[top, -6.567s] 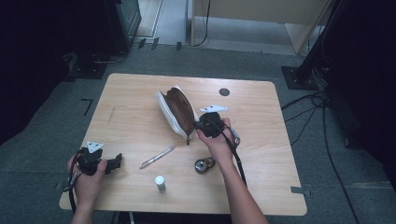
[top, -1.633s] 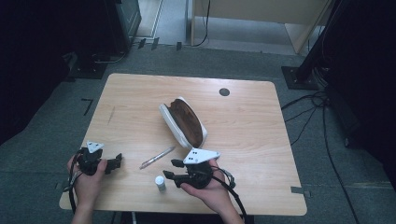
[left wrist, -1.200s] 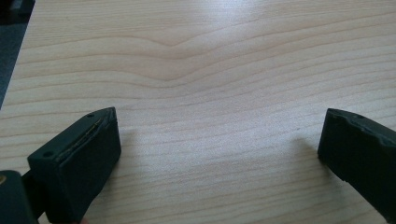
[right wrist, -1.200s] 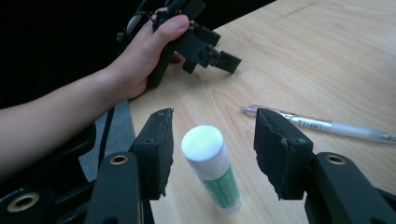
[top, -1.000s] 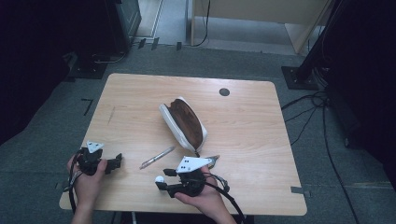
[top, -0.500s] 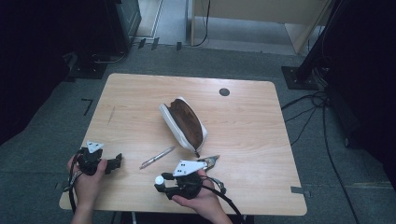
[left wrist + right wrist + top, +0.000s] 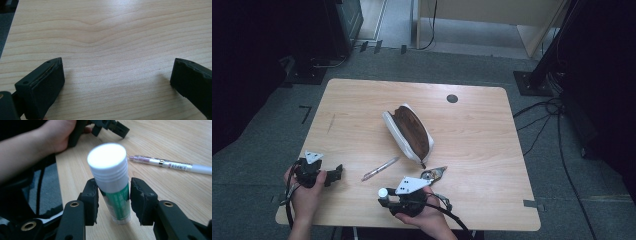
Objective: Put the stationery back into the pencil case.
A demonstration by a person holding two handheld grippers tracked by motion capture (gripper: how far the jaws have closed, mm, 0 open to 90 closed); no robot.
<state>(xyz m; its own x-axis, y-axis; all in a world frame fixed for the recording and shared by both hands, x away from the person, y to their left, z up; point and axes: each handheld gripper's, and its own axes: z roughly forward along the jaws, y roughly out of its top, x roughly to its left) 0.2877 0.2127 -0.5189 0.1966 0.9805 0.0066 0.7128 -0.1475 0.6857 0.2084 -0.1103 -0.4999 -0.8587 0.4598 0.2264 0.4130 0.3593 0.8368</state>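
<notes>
**Right claw closing around upright glue stick at near bench edge**

Light wooden bench (image 7: 362,100) with rounded corners and a dark round grommet (image 7: 452,98) near the far edge, on grey carpet floor (image 7: 272,145); dark equipment stands and loose cables at the room's sides. Mid-bench lies an open white pencil case (image 7: 408,131) with brown lining, a pen (image 7: 380,168) nearer the person, a small metal item (image 7: 433,173) beside the case's near end (too small to identify).

Right claw (image 7: 112,195) sits at the near bench edge, its jaws having just been closing, one either side of a glue stick (image 7: 113,185). The pads look right against the green-labelled body, though a firm grip can't be confirmed. Left claw (image 7: 116,77) is wide open with bare wood between its jaws, holding nothing; it sits low at the near left corner (image 7: 314,172).

Glue stick stands upright on the bench, long axis vertical, white cap pointing up, base on the wood.
</notes>
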